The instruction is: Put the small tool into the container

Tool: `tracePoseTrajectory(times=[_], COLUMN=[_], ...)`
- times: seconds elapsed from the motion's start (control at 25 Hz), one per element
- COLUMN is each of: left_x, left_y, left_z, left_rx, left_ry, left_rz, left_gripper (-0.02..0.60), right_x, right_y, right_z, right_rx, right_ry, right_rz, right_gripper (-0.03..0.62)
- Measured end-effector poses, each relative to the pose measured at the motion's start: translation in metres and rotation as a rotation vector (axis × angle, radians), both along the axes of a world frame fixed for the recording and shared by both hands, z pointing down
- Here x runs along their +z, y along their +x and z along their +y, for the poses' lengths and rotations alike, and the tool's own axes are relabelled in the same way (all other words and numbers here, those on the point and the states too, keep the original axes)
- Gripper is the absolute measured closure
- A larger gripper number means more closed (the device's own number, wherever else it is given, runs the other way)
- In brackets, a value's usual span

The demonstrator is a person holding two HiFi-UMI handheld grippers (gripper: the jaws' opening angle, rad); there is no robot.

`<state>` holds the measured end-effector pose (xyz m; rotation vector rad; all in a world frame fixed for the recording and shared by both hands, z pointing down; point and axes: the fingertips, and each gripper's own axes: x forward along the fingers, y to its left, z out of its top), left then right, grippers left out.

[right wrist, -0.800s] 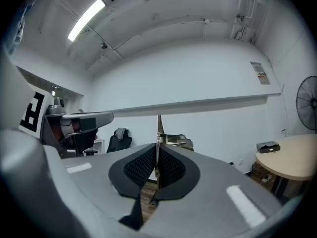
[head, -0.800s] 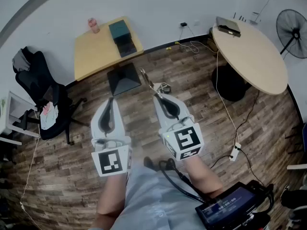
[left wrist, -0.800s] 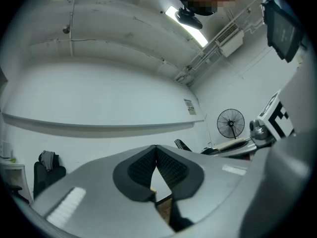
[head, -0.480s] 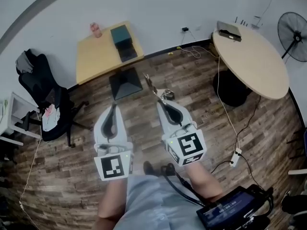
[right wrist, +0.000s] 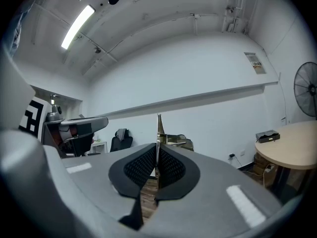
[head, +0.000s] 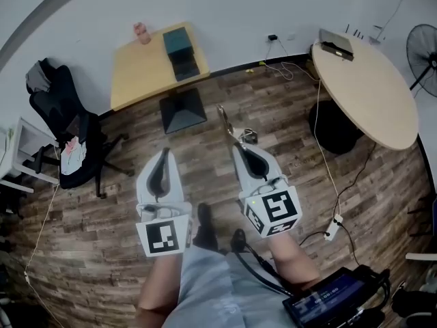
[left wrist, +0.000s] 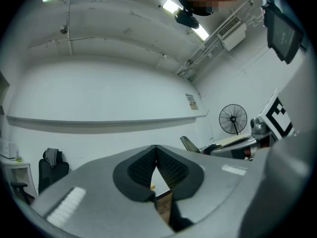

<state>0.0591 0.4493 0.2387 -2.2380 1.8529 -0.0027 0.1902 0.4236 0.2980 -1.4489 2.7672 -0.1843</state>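
1. Floor [head: 287,135]: wood planks, filling most of my head view.
2. Round surface [head: 369,80]: pale top, right side, near the wall.
3. Square surface [head: 140,70]: yellow top, upper left, against the wall.
4. Chair [head: 65,125]: black, on the left, with cloth hung on it.
5. Fan [head: 423,52]: at the far right edge.
6. Left gripper [head: 164,153]: held out ahead of me over the floor. I read the jaws as closed tip to tip, with nothing between them.
7. Right gripper [head: 239,147]: just beside the left one. Its jaws are closed on the tool.
8. Container [head: 176,41]: dark green box on the square surface, near its right edge and well apart from both grippers. A darker flat piece lies just beside it.
9. Tool [head: 225,120]: thin metal, pinched edge-on in the right jaws. Its tip sticks out past them over the floor, so it is not in the container.
10. Pink item [head: 141,33]: small, at the square surface's far edge. I cannot tell what it is.
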Motion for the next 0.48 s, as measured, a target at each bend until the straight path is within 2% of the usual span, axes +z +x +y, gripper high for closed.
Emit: tracePoseTrajectory(times=[0.28,0.48], left_x=[0.024,0.030], left_y=[-0.030,-0.064], left_z=[-0.040,-0.091], left_rx=[-0.028,-0.015], left_ry=[-0.050,-0.025], left_rz=[0.057,0.040], left_gripper=[0.572,0.572], right_x=[0.022,0.024], right_y=[-0.026,-0.059], right_z=[-0.043,-0.094], right_rx=[-0.010,-0.012], right_ry=[-0.037,-0.037], right_rz=[0.024,0.033], right_gripper=[0.591,0.591])
